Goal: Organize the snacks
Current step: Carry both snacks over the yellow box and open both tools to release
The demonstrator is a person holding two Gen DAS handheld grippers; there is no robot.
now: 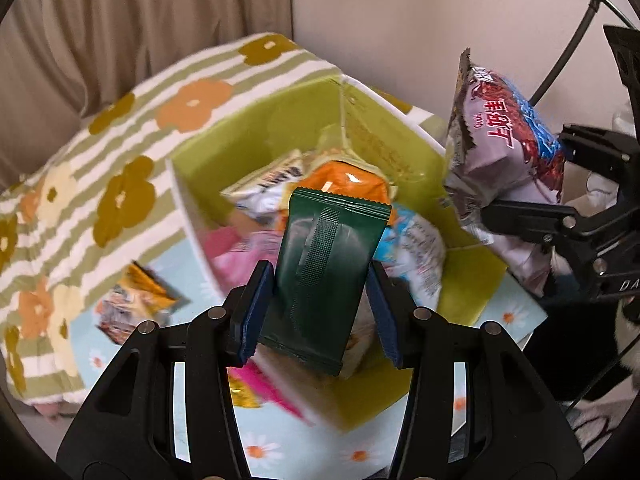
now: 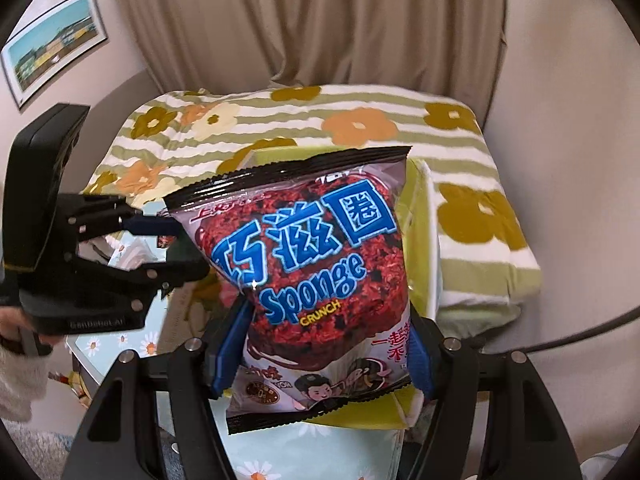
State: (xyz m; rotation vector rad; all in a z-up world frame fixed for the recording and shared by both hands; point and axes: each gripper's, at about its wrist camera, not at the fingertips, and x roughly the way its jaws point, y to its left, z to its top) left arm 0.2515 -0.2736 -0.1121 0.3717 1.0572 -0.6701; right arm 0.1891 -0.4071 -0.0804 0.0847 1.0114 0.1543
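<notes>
My left gripper (image 1: 320, 308) is shut on a dark green snack packet (image 1: 324, 264) and holds it upright above a lime-green open box (image 1: 256, 120). The box holds several snack bags, among them an orange one (image 1: 344, 180). My right gripper (image 2: 320, 344) is shut on a puffy purple bag of Sponge Crunch (image 2: 320, 264). In the left wrist view that purple bag (image 1: 504, 148) hangs over the box's right side, gripped by the right gripper (image 1: 520, 216). In the right wrist view the left gripper (image 2: 160, 248) stands at the left, over the box (image 2: 420, 240).
The box sits on a pale blue daisy-print cloth (image 1: 280, 440). A loose orange and white snack bag (image 1: 132, 304) lies left of it. A striped flowered blanket (image 1: 80, 140) lies behind, then beige curtains (image 2: 320, 20) and a framed picture (image 2: 52, 44). A person's white fuzzy sleeve (image 2: 16, 384) shows.
</notes>
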